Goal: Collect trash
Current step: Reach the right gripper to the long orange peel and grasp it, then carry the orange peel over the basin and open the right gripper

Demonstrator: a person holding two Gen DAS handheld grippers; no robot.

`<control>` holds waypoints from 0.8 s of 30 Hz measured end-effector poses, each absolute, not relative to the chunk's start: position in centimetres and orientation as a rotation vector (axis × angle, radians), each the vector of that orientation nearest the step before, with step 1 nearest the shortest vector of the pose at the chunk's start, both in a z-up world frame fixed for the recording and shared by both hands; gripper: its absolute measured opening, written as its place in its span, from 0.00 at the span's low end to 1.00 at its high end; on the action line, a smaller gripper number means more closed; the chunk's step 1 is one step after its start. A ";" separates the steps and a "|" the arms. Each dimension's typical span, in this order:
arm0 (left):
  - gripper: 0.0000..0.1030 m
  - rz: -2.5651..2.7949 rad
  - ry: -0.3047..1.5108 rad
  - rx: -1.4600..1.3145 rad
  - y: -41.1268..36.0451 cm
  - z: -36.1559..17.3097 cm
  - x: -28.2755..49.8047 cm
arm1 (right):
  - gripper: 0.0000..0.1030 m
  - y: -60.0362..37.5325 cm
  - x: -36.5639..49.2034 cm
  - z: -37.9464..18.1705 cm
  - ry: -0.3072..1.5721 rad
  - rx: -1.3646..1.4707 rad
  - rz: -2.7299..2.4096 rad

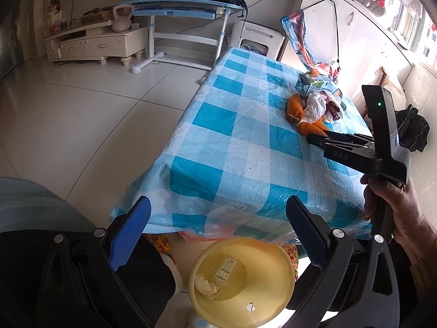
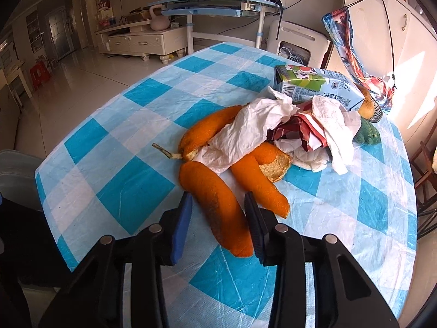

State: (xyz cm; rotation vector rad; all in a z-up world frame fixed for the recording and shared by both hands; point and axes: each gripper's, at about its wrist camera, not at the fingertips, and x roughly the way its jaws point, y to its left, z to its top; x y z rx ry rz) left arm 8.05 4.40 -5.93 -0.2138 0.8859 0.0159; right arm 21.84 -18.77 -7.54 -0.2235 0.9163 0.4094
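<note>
A trash pile lies on the blue checked table (image 2: 131, 188): orange peels (image 2: 218, 213), crumpled white tissues (image 2: 245, 131), a red-and-white wrapper (image 2: 303, 131) and a milk carton (image 2: 316, 87). My right gripper (image 2: 218, 205) is partly open, its jaws on either side of the nearest orange peel strip, which lies on the cloth. It also shows in the left wrist view (image 1: 316, 139) at the pile (image 1: 314, 104). My left gripper (image 1: 218, 227) is open and empty above a yellow bin (image 1: 240, 278) on the floor, which holds a tissue and a small carton.
A green object (image 2: 368, 134) and a wire basket with a bread roll (image 2: 366, 104) sit behind the pile. A colourful bag (image 2: 347, 41) hangs at the table's far end. A blue desk (image 1: 177, 8), a white appliance (image 1: 256, 38) and a TV cabinet (image 1: 95, 43) stand beyond.
</note>
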 end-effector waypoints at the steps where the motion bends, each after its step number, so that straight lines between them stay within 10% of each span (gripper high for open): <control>1: 0.93 0.017 0.886 -0.215 4.5 -5.9 8.1 | 0.33 -18.8 21.9 -7.5 0.920 -0.221 0.411; 5: 0.93 0.028 0.884 -0.226 4.7 -6.0 8.0 | 0.19 -18.2 21.0 -7.3 0.925 -0.253 0.425; 24: 0.93 0.079 0.833 -0.276 6.5 -5.2 6.9 | 0.18 -15.2 7.1 -5.5 0.909 -0.157 0.667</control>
